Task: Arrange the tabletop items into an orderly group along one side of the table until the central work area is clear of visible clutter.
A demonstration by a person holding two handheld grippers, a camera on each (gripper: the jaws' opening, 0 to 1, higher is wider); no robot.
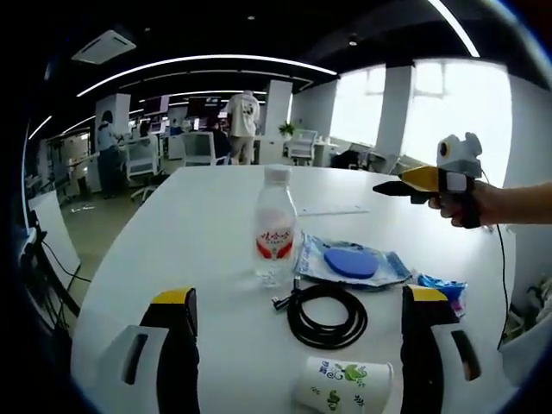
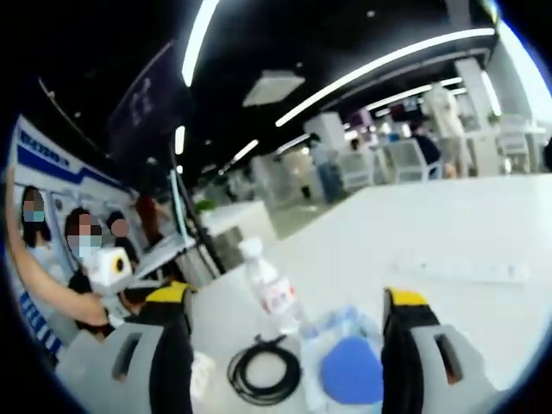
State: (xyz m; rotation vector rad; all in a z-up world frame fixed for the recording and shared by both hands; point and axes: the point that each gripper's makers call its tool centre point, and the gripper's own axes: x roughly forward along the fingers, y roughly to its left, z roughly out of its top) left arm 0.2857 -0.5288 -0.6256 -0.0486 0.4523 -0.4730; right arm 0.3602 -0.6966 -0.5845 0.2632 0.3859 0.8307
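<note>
In the left gripper view our left gripper [image 1: 297, 345] stands with jaws spread wide and empty over a white table [image 1: 198, 233]; ahead between them lie a coiled black cable [image 1: 327, 315], a water bottle [image 1: 276, 228] and a blue pad in a clear bag [image 1: 352, 262], with a paper cup [image 1: 343, 385] on its side nearest us. The right gripper [image 1: 392, 187] hovers far right, its jaws seemingly together, against an open office with bright windows. In the right gripper view its jaws stand parted and empty over cable, bottle and pad.
</note>
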